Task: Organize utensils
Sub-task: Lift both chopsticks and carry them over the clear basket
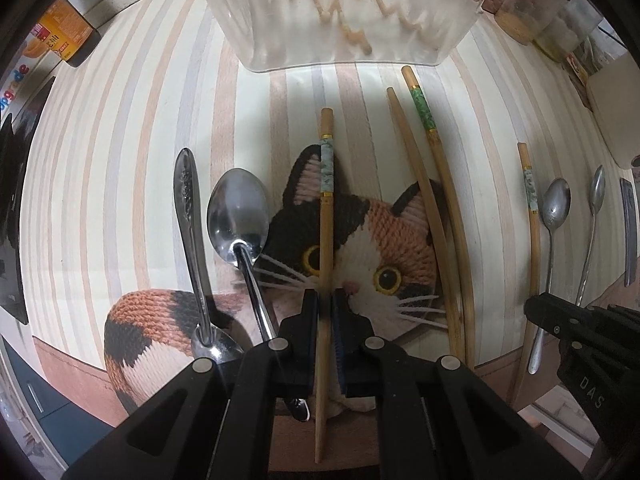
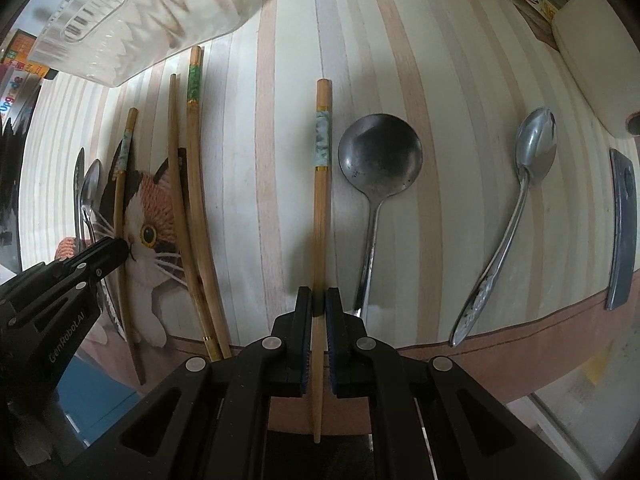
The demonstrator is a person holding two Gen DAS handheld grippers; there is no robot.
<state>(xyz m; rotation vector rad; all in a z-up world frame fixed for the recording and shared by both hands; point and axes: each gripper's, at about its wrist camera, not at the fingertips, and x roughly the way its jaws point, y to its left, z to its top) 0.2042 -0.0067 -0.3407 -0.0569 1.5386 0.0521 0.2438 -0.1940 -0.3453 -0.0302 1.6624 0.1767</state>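
Observation:
My left gripper [image 1: 325, 300] is shut on a bamboo chopstick with a pale marbled band [image 1: 326, 216], lying over the cat picture. My right gripper [image 2: 319, 300] is shut on a matching chopstick [image 2: 322, 184]. Two more chopsticks [image 1: 424, 184] lie between them, one with a green band; they also show in the right wrist view [image 2: 188, 184]. Two steel spoons [image 1: 236, 216] lie left of my left gripper. A round spoon [image 2: 380, 156] and an oval spoon [image 2: 534, 148] lie right of my right gripper. A clear plastic holder [image 1: 344, 12] stands at the far edge.
The striped tablecloth [image 1: 120, 160] has a calico cat print [image 1: 384, 248]. A white board [image 2: 596, 60] and a grey strip [image 2: 622, 232] sit at the right. Jars [image 1: 536, 4] stand at the back right, packets [image 1: 60, 36] at the back left. The table's front edge runs just below the grippers.

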